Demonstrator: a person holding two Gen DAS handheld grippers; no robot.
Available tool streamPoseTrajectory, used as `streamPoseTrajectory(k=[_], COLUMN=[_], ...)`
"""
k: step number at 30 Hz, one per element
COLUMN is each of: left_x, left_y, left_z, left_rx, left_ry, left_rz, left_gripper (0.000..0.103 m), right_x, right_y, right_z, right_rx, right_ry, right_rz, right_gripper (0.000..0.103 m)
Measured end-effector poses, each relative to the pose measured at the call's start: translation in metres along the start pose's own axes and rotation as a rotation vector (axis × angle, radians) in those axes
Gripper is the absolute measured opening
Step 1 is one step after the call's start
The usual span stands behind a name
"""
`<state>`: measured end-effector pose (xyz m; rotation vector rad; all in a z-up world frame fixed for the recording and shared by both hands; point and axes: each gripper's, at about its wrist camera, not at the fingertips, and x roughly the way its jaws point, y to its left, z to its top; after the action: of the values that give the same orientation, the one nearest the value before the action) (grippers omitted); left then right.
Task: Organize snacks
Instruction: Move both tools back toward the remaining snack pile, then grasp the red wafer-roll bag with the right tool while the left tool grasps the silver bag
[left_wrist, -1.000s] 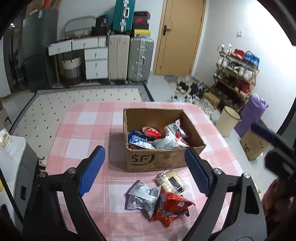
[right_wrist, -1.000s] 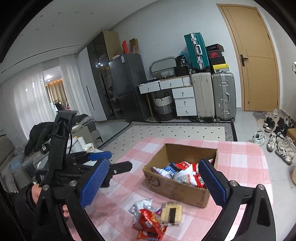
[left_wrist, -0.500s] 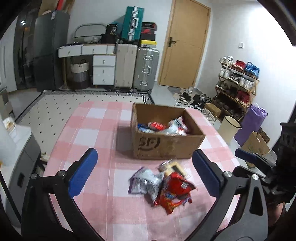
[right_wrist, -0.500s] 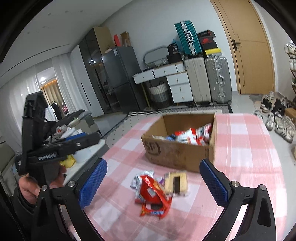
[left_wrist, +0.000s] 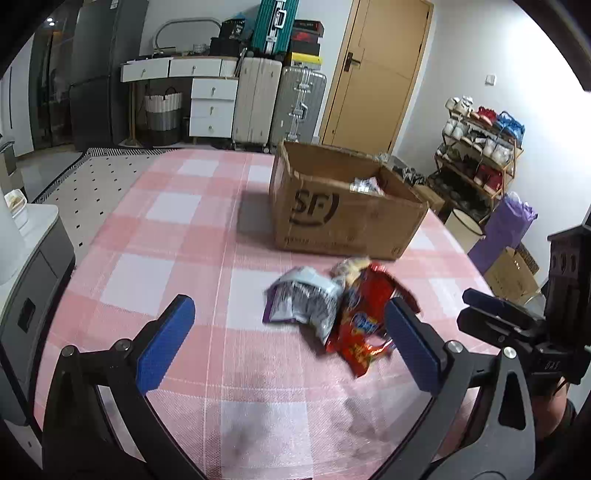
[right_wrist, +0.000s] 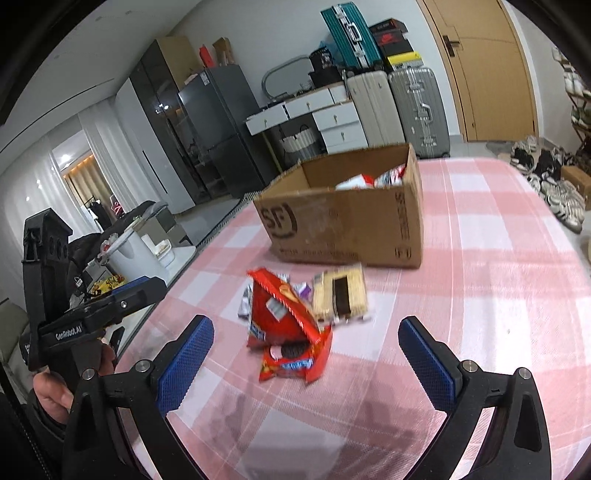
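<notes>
A cardboard box (left_wrist: 347, 210) printed "SF" stands on the pink-and-white checked bench (left_wrist: 177, 236), toward its far edge and slightly right of centre. Several snack packets (right_wrist: 373, 179) lie inside it, only their tops showing above the rim. On the bench in front of the box's printed side, near but not touching it, sits a small heap of loose snacks: a red snack bag (right_wrist: 286, 325) crumpled and partly upright, a silver and purple packet (left_wrist: 301, 301) touching it on the side toward the bench's left edge, and a clear-wrapped pack of sandwich biscuits (right_wrist: 341, 293) lying between the red bag and the box.

The left gripper (left_wrist: 288, 345) hovers above the near part of the bench with its jaws spread wide and nothing between them; the heap lies just beyond its blue pads, closer to the right-hand one. The right gripper (right_wrist: 304, 360) is also held over the near edge, jaws wide apart and empty, aimed at the red bag, which lies just ahead of the gap.

Each gripper shows at the side of the other's view, gripped in a hand (right_wrist: 51, 391).
</notes>
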<state>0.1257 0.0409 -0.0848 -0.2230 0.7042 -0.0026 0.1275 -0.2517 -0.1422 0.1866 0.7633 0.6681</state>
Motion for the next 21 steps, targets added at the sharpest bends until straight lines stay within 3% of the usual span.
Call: streamPoseTrajectory(k=[21], left_x=[0.059], left_y=[0.015], left_z=[-0.031], left_rx=[-0.04], left_ry=[0.112], left_rz=[-0.041], left_gripper=[0.102], right_x=[0.082], right_y=[0.013], right_z=[0.014], right_rx=[-0.009], right_ry=[0.118], right_rz=[0.07], right_gripper=[0.101])
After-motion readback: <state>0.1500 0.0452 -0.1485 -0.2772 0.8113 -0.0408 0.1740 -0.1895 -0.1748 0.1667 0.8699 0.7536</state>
